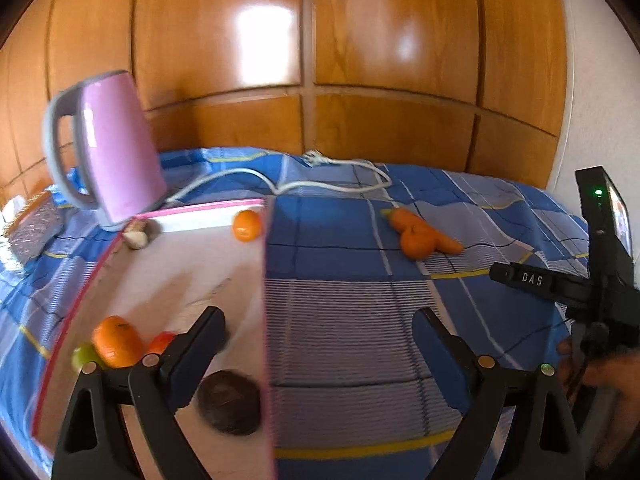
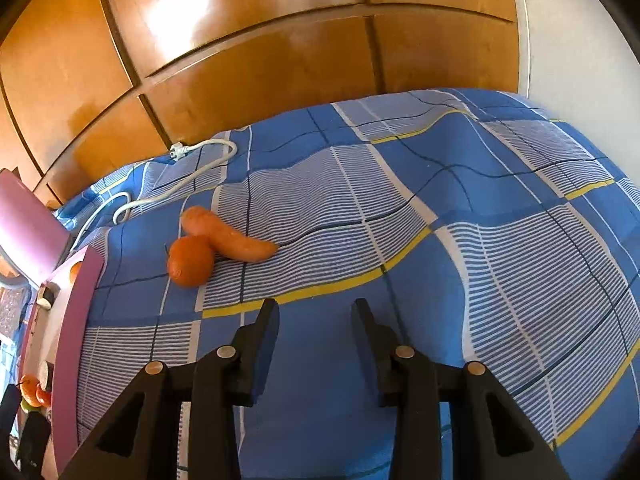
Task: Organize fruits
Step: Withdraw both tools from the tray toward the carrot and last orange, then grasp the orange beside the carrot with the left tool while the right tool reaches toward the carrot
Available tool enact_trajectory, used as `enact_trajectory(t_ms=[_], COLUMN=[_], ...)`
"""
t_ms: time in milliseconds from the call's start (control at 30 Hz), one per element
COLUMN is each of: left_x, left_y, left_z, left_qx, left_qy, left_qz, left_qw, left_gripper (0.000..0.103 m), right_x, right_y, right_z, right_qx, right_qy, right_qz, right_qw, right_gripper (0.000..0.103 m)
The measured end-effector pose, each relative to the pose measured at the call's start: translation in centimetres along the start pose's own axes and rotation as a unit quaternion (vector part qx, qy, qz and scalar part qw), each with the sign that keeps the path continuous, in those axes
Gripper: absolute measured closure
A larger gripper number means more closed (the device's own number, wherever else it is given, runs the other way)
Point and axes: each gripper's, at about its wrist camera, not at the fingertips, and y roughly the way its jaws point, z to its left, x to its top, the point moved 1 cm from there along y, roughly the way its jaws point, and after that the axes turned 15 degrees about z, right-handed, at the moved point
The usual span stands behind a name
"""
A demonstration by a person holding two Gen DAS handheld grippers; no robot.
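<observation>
Glossy varnished wood panels (image 1: 360, 40) behind, matt checked cotton-looking cloth (image 2: 440, 240) over everything, and the pink kettle (image 1: 120, 148) looks like smooth plastic.

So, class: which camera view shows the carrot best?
The right wrist view: the carrot lies whole and sharp on the blue cloth, touching an orange. In the left wrist view the carrot is farther off, and that orange overlaps it.

Cloth (image 2: 460, 240) right of carrot (image 2: 228, 236) bare; tray wall (image 1: 266, 300), kettle (image 1: 116, 152) block left.
</observation>
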Motion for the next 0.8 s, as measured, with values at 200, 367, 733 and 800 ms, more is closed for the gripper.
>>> enact_trajectory(t_ms=[200,367,733,800], left_x=[3.0,5.2,8.6,8.9], left_y=[2.7,4.7,9.7,10.3], left_z=[-2.1,-3.9,-6.7,-7.0], left_qx=[-0.041,-0.064,-0.068,-0.063], left_qy=[0.0,0.012,0.016,0.021], left_qz=[0.039,0.06,0.095,0.096], left_qw=[0.9984,0.9961,0.9929,0.9932], left_gripper=[0.025,0.033,0.033,0.033], right_x=[0.2,0.4,0.8,0.8], right_y=[-0.1,-0.3,-0.1,0.0], right_z=[-0.8,-1.2,-1.9,-1.8], right_qx=[0.001,0.008,0.029,0.031], right_qy=[0.016,0.025,0.038,0.037], right_qz=[-0.004,-0.008,0.001,0.003], right_qw=[1.0,1.0,0.999,0.999], right_gripper=[0.065,0.065,0.065,0.065])
